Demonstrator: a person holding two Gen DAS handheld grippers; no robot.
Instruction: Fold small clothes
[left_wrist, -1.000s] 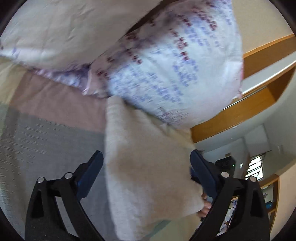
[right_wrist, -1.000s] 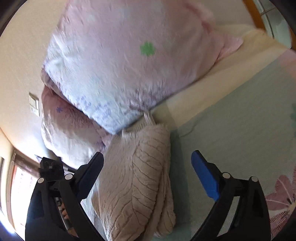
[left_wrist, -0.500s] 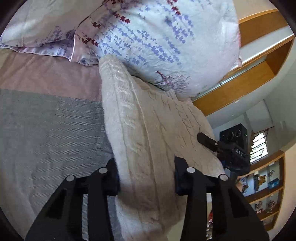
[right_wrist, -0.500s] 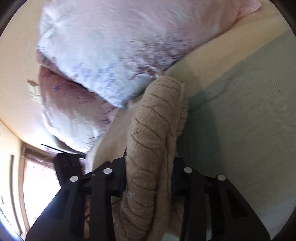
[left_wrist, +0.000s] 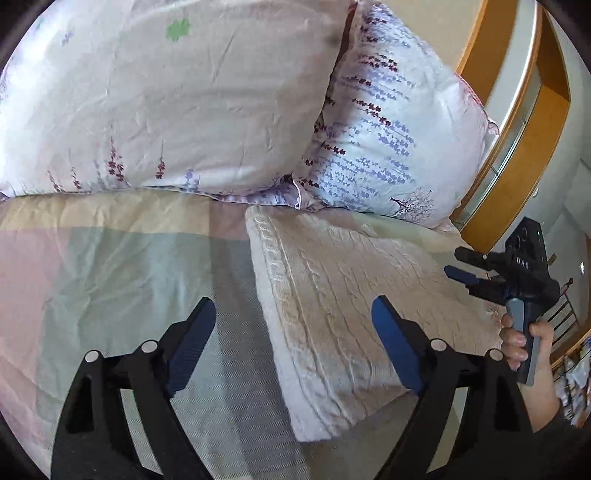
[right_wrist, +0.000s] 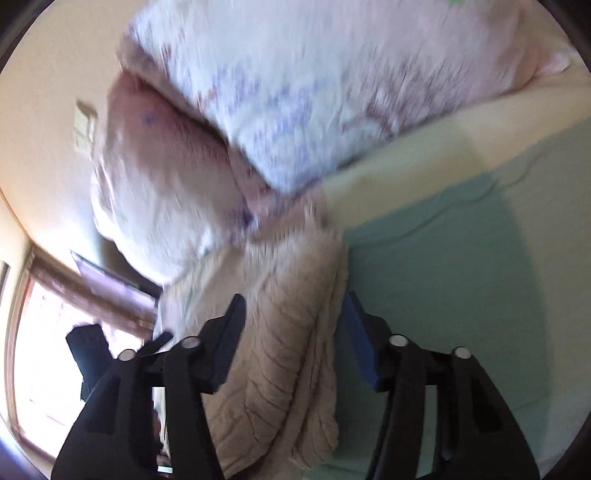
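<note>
A folded cream cable-knit sweater (left_wrist: 354, 306) lies on the bed just below the pillows. My left gripper (left_wrist: 291, 339) is open and raised above its near left edge, touching nothing. My right gripper (right_wrist: 291, 339) is open, its blue pads either side of the sweater's folded edge (right_wrist: 288, 354); the view is blurred. The right gripper also shows in the left wrist view (left_wrist: 491, 277), held in a hand at the sweater's right side.
Two floral pillows (left_wrist: 177, 99) (left_wrist: 399, 136) lean at the head of the bed behind the sweater. The pastel checked bedspread (left_wrist: 99, 280) stretches to the left. A wooden headboard shelf (left_wrist: 524, 110) runs along the right.
Both grippers were shut on the sweater half a second ago and have opened. The left gripper has pulled back and up; the sweater now lies flat on the bed.
</note>
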